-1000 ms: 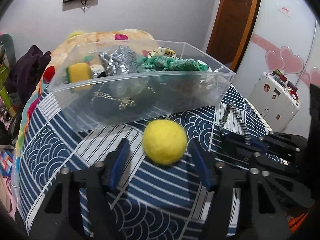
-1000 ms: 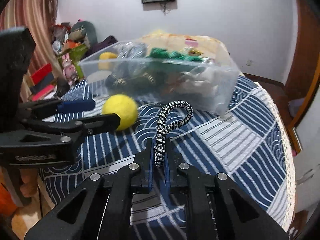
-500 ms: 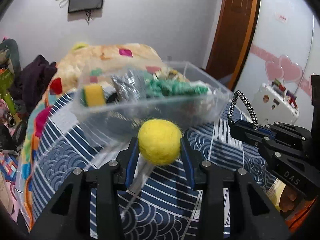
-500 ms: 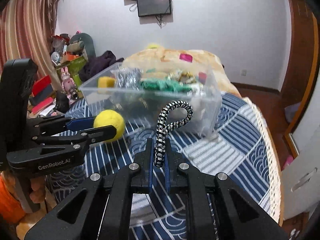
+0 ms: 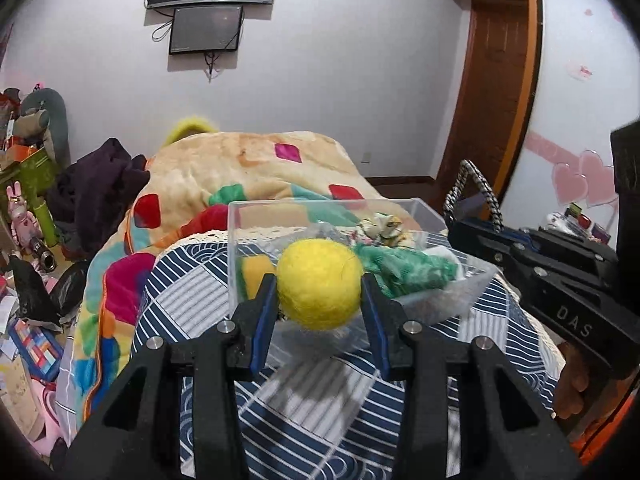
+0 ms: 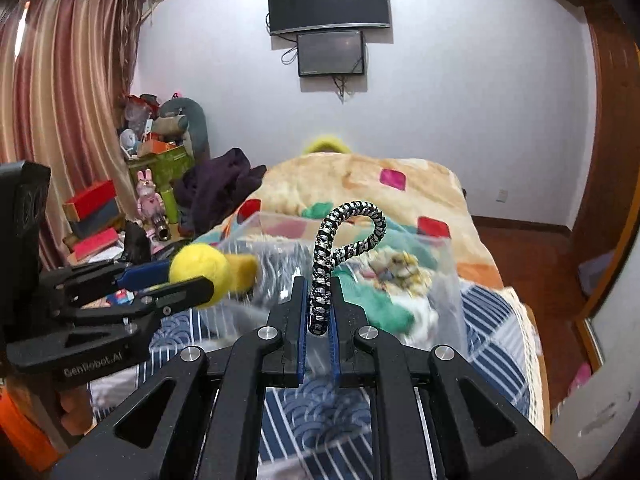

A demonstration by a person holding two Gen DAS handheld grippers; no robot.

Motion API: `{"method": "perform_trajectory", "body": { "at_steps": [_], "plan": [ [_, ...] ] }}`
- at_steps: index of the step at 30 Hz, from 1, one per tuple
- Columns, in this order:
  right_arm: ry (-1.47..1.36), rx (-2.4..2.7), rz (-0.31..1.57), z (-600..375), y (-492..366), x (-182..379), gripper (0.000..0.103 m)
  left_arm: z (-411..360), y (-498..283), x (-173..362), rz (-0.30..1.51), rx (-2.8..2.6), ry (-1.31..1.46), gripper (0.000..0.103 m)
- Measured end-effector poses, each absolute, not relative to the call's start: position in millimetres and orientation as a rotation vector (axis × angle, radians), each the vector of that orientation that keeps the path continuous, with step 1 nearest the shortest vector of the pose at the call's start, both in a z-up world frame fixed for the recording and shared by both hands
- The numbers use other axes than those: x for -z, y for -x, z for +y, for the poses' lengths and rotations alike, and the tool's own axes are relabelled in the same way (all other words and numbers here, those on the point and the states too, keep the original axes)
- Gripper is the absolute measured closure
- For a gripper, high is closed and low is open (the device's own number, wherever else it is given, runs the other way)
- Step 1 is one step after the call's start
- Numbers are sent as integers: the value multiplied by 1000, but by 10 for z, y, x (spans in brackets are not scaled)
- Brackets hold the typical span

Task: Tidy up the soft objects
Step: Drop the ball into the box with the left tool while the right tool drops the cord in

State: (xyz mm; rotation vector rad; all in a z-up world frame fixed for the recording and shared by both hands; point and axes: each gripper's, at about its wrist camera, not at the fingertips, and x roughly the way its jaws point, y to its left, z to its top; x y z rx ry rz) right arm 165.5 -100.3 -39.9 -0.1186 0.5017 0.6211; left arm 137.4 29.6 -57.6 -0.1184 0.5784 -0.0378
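Observation:
My left gripper (image 5: 320,292) is shut on a yellow felt ball (image 5: 319,283) and holds it raised at the near wall of the clear plastic bin (image 5: 428,212). The ball also shows in the right wrist view (image 6: 198,262). My right gripper (image 6: 319,316) is shut on a black-and-white braided cord (image 6: 344,232) that loops upward; the cord also shows in the left wrist view (image 5: 474,192). The bin (image 6: 450,280) holds green fabric (image 5: 404,268), a yellow sponge (image 5: 256,276) and other soft items.
The bin stands on a bed with a blue-and-white patterned sheet (image 5: 320,420). A patterned beige blanket (image 5: 248,176) lies behind it. Toys and boxes clutter the left side (image 6: 152,184). A wooden door (image 5: 492,92) and wardrobe are at the right.
My left gripper closed on the yellow ball and lifted it off the sheet up to the bin. My right gripper rose too, still holding the cord.

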Motion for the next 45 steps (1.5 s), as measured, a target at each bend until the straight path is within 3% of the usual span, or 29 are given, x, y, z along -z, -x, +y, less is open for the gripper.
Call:
{"method": "perform_trajectory", "body": {
  "at_steps": [16,17,18,21,23,30,40,45],
  "plan": [
    [200,-578,678,-683,-2027,856,92,272,-1809,885,654,-38,68,59],
    [200,-580,677,-699,-2008,842,85,265,-1804,894,657,-37,64,59],
    [198,-583,677,-718,-1988,831,71,263,-1797,900,656,-43,60,58],
    [213,-549,653,-800,-1943,798,50,263,-1759,889,647,-40,57,53],
    [198,-552,647,-889,-1907,780,46,265,-1718,869,640,-34,64,50],
    [152,-535,603,-1090,-1871,584,46,294,-1566,722,608,-11,87,50],
    [73,-510,421,-1387,-1540,35,46,211,-1053,72,420,25,79,49],
    [37,-514,322,-1490,-1307,-213,41,170,-782,-214,333,39,76,42]
  ]
}}
